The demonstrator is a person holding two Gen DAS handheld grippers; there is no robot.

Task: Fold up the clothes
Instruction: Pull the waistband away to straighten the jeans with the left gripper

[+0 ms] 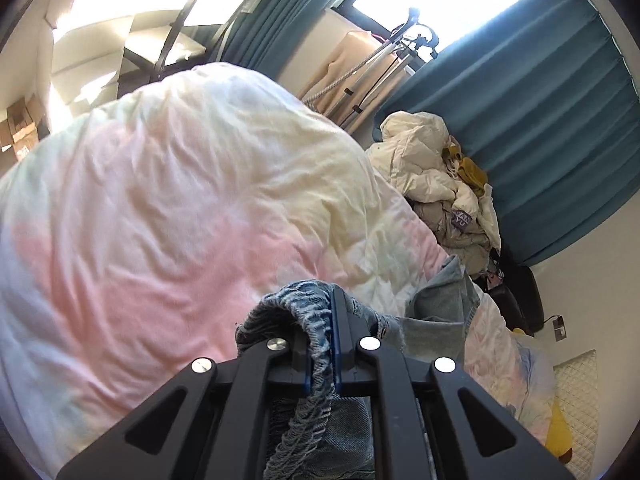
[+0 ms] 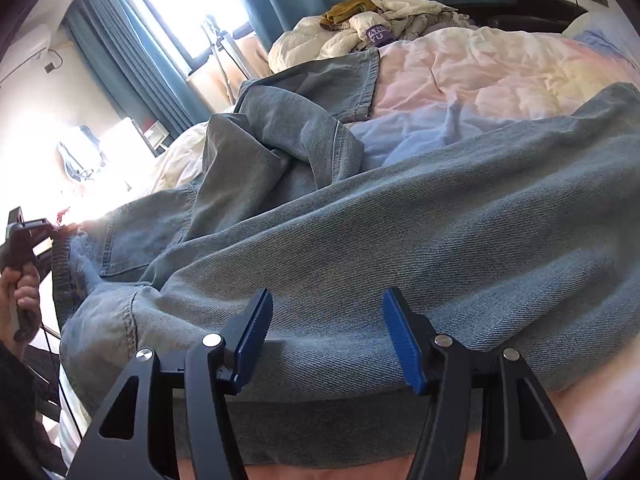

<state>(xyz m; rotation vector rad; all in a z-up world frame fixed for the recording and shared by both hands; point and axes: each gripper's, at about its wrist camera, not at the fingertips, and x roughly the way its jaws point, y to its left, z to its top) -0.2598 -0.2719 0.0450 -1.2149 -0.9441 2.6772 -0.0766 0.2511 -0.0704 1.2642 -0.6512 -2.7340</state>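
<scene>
My left gripper (image 1: 332, 336) has its fingers clamped together on the frayed elastic waistband (image 1: 308, 320) of the denim garment (image 2: 400, 220), which lies sprawled across the pastel duvet (image 1: 180, 200) on the bed. My right gripper (image 2: 326, 340) hovers over the nearest denim fold with its blue fingers (image 2: 254, 338) apart and nothing between them. In the right wrist view the person's hand (image 2: 24, 292) with the other gripper sits at nine o'clock, and a heap of pale clothes (image 2: 360, 28) lies at twelve o'clock, before the teal curtains (image 2: 120, 60).
</scene>
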